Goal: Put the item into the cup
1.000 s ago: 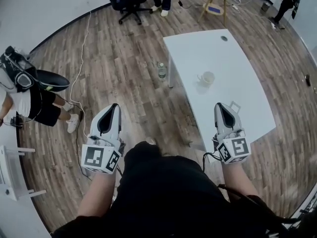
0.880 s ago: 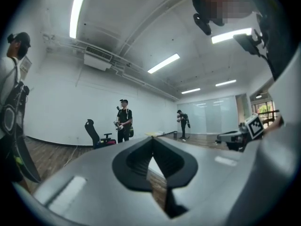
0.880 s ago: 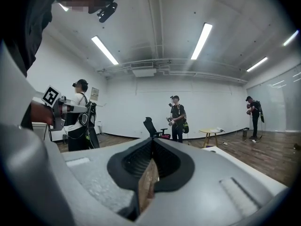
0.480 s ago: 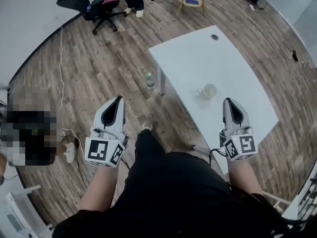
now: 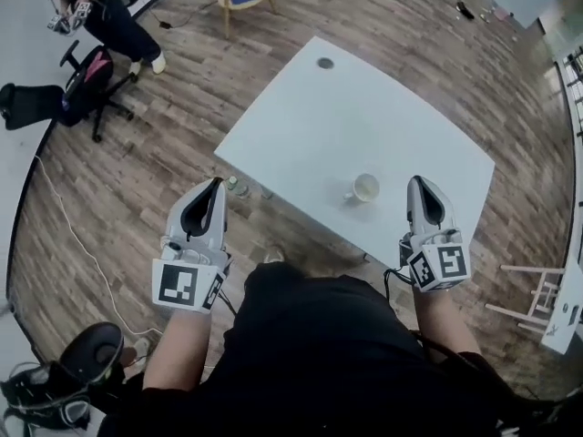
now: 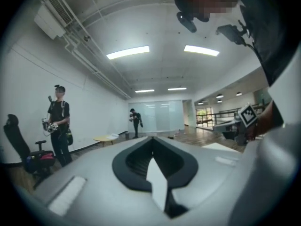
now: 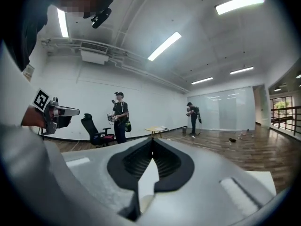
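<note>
The cup (image 5: 365,188) is standing upright on the white bench (image 5: 301,126), close to the bench edge nearest the person; its contents are too small to tell. The right gripper (image 5: 422,186) is hovering near the cup, to the right of it, over that same bench edge; its jaws are pressing fully together at the tips and are gripping nothing. The left gripper (image 5: 212,188) is hovering well apart from the cup, to the left of it, off the bench and over the wooden floor (image 5: 137,198); its jaws are likewise meeting at the tips with nothing between them. A small bottle (image 5: 231,183) is standing on the floor left of the cup, just beside the bench corner. A dark round grommet (image 5: 325,63) is sitting in the bench top far beyond the cup.
</note>
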`<control>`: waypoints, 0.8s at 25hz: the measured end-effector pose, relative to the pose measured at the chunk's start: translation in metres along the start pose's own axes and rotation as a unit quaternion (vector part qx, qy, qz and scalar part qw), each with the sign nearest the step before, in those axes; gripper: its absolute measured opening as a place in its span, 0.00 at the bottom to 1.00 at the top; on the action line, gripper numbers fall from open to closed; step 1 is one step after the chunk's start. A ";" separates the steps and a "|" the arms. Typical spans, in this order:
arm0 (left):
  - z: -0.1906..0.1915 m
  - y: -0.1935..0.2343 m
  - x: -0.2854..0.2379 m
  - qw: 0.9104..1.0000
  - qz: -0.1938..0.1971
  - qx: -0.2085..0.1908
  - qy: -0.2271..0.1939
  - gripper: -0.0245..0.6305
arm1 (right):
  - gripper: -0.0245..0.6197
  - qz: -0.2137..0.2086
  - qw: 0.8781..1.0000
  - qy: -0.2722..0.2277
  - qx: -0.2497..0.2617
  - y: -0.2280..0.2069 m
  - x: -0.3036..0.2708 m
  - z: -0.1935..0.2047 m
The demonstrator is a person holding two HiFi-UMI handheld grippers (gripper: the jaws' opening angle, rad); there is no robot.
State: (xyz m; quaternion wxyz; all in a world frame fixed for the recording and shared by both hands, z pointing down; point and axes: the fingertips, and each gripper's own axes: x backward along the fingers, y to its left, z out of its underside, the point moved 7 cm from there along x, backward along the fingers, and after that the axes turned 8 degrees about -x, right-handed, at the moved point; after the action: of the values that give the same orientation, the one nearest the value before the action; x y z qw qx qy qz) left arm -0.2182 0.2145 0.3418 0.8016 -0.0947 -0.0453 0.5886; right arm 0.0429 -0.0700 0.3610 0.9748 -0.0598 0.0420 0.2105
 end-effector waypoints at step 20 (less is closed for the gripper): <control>-0.028 -0.032 -0.193 0.960 0.273 0.023 -0.049 0.04 | 0.04 0.329 0.944 -0.010 -0.012 -0.042 0.112 0.001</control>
State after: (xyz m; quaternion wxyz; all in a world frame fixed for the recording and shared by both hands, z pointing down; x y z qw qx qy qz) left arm -0.2415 0.0191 0.3286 0.6091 -0.0559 -0.0429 0.7900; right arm 0.1617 -0.0628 0.3539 0.8509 -0.0522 0.0470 0.5206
